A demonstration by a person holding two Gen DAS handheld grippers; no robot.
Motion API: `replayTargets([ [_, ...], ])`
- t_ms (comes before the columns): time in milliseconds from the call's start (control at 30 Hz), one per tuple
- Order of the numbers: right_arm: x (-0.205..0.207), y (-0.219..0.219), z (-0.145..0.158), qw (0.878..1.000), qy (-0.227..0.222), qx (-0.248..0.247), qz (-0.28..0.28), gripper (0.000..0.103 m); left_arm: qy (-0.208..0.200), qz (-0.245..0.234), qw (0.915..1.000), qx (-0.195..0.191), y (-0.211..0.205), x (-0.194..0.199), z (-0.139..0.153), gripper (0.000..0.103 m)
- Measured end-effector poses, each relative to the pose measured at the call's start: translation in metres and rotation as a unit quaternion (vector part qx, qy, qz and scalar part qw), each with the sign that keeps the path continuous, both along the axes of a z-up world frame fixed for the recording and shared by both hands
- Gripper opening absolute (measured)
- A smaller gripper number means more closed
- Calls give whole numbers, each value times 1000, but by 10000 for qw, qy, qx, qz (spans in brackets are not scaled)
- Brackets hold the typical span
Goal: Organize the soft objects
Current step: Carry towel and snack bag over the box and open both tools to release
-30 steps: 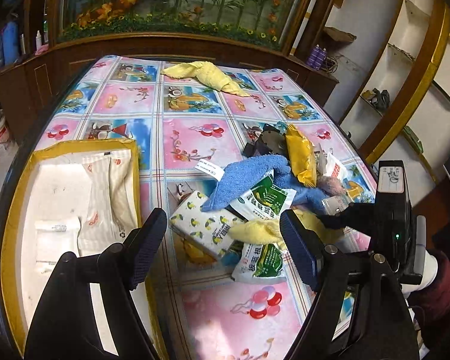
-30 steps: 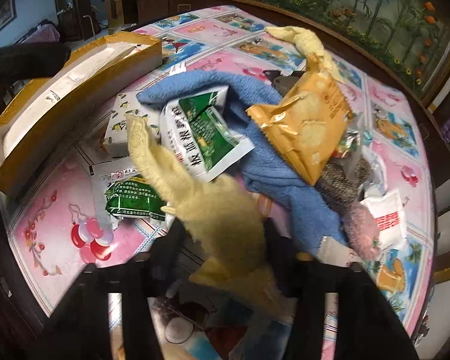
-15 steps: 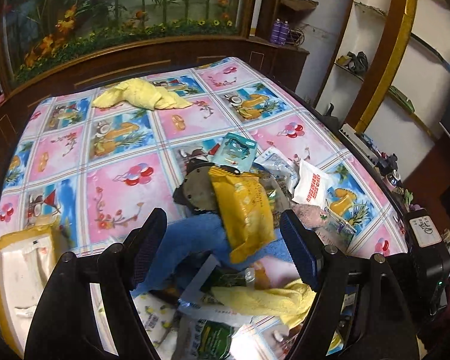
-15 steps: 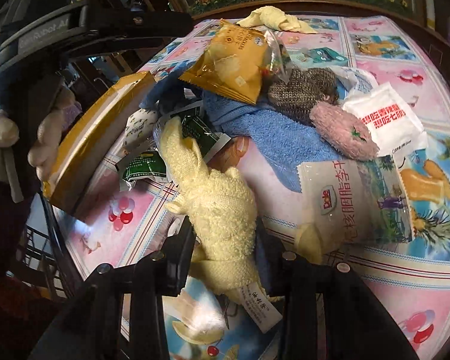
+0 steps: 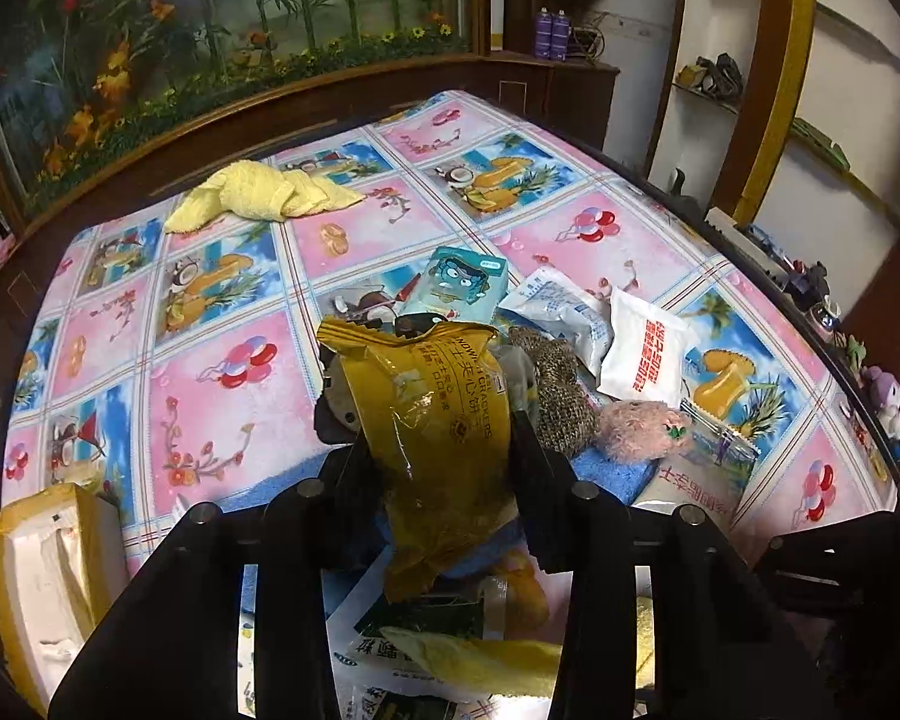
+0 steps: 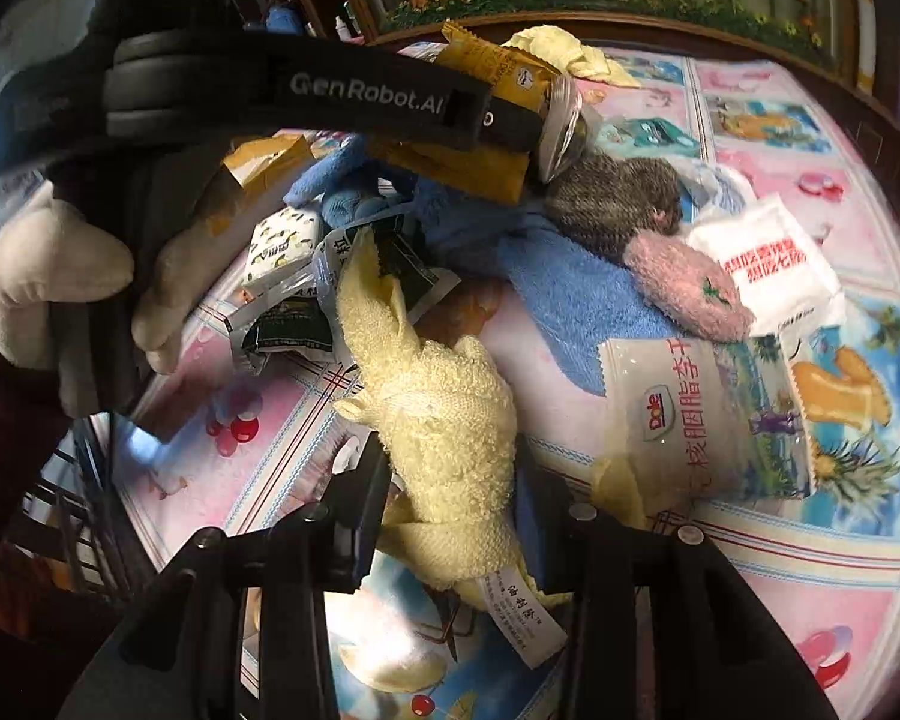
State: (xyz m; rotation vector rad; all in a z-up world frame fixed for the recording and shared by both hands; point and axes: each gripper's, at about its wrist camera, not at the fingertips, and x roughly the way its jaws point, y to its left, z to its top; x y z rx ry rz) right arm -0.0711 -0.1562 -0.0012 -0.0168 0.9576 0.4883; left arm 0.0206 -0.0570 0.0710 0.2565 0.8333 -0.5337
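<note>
A heap of packets and soft things lies on the flowered tablecloth. My left gripper has its jaws closing, and both pads press the sides of a yellow cracker bag that stands up between them. In the right wrist view the same bag sticks out past the left gripper's finger. My right gripper is shut on a pale yellow towel, which trails forward over green packets. A blue towel, a pink fuzzy piece and a grey knitted piece lie in the heap.
A second yellow towel lies at the table's far side. A yellow-edged box with a white lining stands at the near left. A white packet, a teal packet and a Dole packet lie nearby. A gloved hand holds the left gripper.
My left gripper swung from beside the box to over the heap and closed on the cracker bag. My right gripper shifted and rolled, keeping its hold on the pale yellow towel.
</note>
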Motion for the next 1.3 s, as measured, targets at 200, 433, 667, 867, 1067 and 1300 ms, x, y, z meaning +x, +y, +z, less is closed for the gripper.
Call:
replayTargets([
  [200,-1,13,3,9985,-246,-481,12,40,-30,196,9974,-686,46,-25,30,39],
  [433,-8,14,15,9993,-318,-152,-88,34,-71,596,9882,-1410,127,-65,59,39],
  [667,-23,11,71,9965,-466,681,-116,34,-328,1445,9799,-1336,221,-89,68,39],
  [867,2,56,99,9848,83,1697,355,34,-188,2225,9678,-1161,283,-74,52,39],
  [1067,52,131,99,9690,671,2311,555,35,39,2560,9610,-1047,311,-39,25,39],
  [1300,109,206,67,9525,1474,2640,371,37,482,2744,9568,-836,330,1,-12,39],
])
